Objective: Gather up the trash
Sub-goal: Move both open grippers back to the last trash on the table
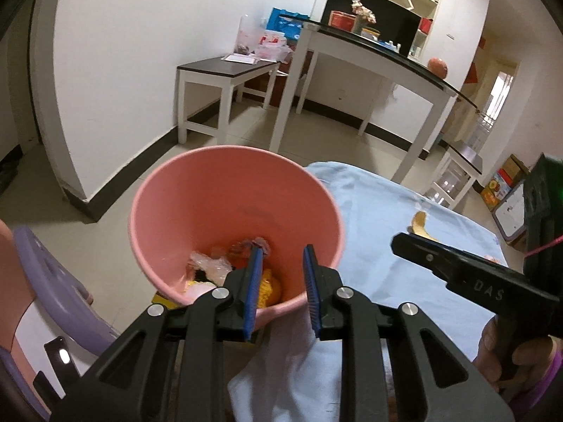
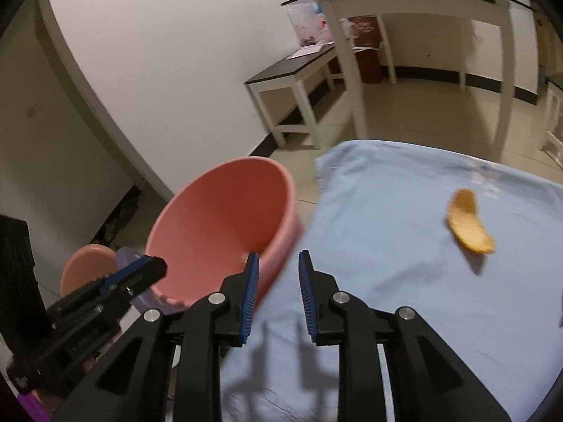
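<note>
A pink bucket point(image 1: 197, 197) stands beside the blue-clothed table point(image 1: 380, 211) and holds several pieces of trash point(image 1: 214, 263), among them crumpled plastic and something yellow. My left gripper point(image 1: 283, 256) is open and empty over the bucket's near rim. An orange peel point(image 2: 468, 223) lies on the blue cloth point(image 2: 404, 246); it also shows in the left wrist view point(image 1: 420, 225). My right gripper point(image 2: 278, 263) is open and empty, low over the cloth's left edge next to the bucket point(image 2: 225, 218), well short of the peel. The right gripper's body point(image 1: 475, 274) shows in the left wrist view.
A purple plastic chair point(image 1: 52, 281) is left of the bucket. A low white bench point(image 1: 225, 66) and a tall glass-topped table point(image 1: 380, 52) with clutter stand by the far wall. A second pink container point(image 2: 86, 267) sits on the floor at left.
</note>
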`<state>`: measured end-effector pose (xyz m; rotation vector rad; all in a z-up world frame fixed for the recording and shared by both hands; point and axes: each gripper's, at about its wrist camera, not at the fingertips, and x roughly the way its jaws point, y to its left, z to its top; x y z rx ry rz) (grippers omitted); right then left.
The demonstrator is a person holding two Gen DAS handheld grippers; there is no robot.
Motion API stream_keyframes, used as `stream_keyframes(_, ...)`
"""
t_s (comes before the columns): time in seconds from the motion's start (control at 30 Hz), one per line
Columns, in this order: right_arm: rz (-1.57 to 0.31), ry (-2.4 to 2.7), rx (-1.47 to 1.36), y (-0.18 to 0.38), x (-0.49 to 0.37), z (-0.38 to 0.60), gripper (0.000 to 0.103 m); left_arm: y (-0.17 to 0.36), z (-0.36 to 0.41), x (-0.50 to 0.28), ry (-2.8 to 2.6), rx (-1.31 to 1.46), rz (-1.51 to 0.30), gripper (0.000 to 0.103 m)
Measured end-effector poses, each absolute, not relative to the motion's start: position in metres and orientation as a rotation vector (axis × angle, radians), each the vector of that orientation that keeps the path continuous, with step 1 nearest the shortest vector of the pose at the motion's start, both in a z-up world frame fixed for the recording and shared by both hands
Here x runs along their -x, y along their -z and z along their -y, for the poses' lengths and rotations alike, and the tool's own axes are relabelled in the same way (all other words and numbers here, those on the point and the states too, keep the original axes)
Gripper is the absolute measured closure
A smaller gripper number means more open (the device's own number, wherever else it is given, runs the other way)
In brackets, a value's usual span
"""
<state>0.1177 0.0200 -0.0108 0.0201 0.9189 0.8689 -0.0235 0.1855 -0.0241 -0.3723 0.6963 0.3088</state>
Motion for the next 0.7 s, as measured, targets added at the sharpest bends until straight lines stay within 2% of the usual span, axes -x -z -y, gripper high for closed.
stream_keyframes(0.13, -0.909, -0.810, -0.035, 0.012, -0.118, 0.015, 0.079, 0.025, -0.176, 0.016, -0.281, 0.378, -0.717, 0.079)
stream_keyframes(0.23, -0.896, -0.765, -0.055, 0.012, -0.118, 0.042, 0.068, 0.028, -0.168, 0.010, -0.255, 0.380, -0.728, 0.079)
stream_keyframes(0.7, -0.859, -0.539, -0.123, 0.019, -0.125, 0.155, 0.065, 0.035, -0.118, -0.037, -0.132, 0.302, -0.799, 0.079)
